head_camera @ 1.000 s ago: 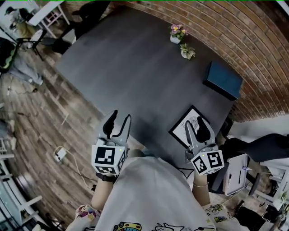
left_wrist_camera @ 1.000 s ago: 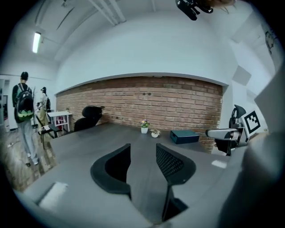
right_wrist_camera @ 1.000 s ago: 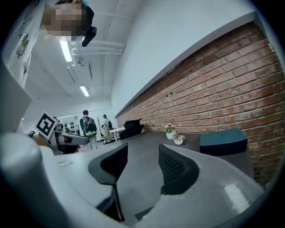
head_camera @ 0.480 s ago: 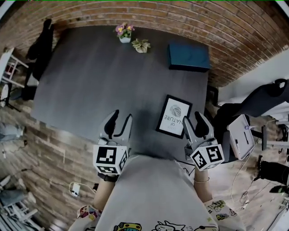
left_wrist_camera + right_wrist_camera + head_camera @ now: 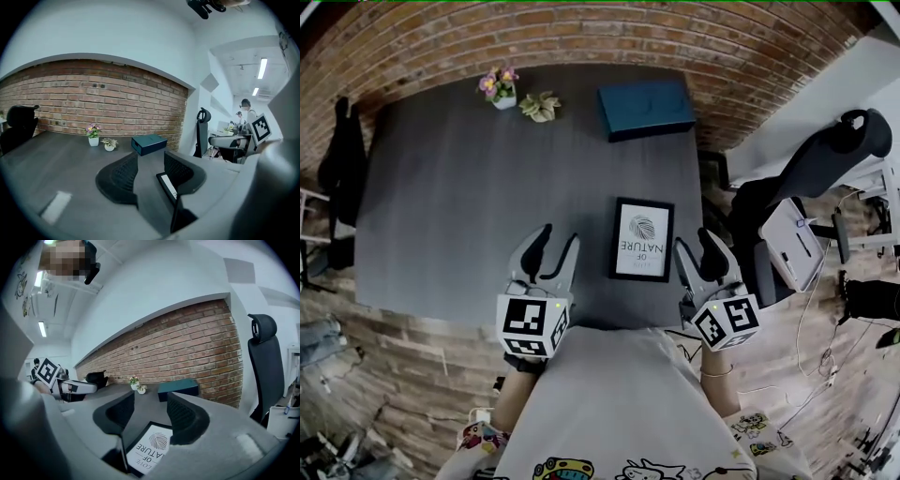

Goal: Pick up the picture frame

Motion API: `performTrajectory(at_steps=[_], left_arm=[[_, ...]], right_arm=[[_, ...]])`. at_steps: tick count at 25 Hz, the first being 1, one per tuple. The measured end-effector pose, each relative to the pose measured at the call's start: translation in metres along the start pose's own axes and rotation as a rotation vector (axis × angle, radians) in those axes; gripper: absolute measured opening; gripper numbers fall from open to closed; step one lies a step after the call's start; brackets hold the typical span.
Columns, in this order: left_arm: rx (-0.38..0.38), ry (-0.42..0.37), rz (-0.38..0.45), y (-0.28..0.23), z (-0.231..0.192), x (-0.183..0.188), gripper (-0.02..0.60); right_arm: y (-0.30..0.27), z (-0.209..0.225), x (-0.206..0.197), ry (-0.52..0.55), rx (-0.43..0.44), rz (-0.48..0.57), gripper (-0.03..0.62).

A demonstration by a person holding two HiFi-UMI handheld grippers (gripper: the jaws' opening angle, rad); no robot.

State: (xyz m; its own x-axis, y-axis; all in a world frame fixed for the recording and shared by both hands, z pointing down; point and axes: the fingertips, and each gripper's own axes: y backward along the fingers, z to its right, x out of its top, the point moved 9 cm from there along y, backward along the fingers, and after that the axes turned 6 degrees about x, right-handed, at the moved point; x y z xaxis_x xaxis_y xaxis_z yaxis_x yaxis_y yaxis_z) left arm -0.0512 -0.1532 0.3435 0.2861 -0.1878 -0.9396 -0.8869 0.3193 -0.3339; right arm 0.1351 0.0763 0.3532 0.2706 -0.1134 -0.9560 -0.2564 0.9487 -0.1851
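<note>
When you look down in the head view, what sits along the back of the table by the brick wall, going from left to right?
small white pot of pink and purple flowers → small pot with a pale leafy plant → dark teal rectangular box

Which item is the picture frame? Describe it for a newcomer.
On the dark table beside the brick wall, look at the near right edge, by the right tongs. The picture frame lies flat there: black border, white print with a swirl, unlike the teal box and two potted plants at the far edge.
</note>
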Motion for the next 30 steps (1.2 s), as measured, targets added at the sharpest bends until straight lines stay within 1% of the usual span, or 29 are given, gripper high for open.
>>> performTrajectory(at_steps=[7, 15, 23, 30], left_arm=[[-0.06, -0.007, -0.029, -0.029, 0.013, 0.003, 0.173], [-0.103, -0.002, -0.086, -0.054, 0.029, -0.004, 0.173], [-0.142, 0.008, -0.165, -0.077, 0.041, -0.024, 0.173], [-0.159, 0.019, -0.246, -0.092, 0.047, -0.045, 0.175]], right_arm=[[-0.004, 0.015, 0.0, -0.02, -0.025, -0.008, 0.213], [-0.009, 0.027, -0.008, -0.063, -0.023, -0.05, 0.212], [-0.012, 0.039, -0.024, -0.099, -0.019, -0.113, 0.212], [-0.018, 0.046, -0.042, -0.138, -0.007, -0.167, 0.212]])
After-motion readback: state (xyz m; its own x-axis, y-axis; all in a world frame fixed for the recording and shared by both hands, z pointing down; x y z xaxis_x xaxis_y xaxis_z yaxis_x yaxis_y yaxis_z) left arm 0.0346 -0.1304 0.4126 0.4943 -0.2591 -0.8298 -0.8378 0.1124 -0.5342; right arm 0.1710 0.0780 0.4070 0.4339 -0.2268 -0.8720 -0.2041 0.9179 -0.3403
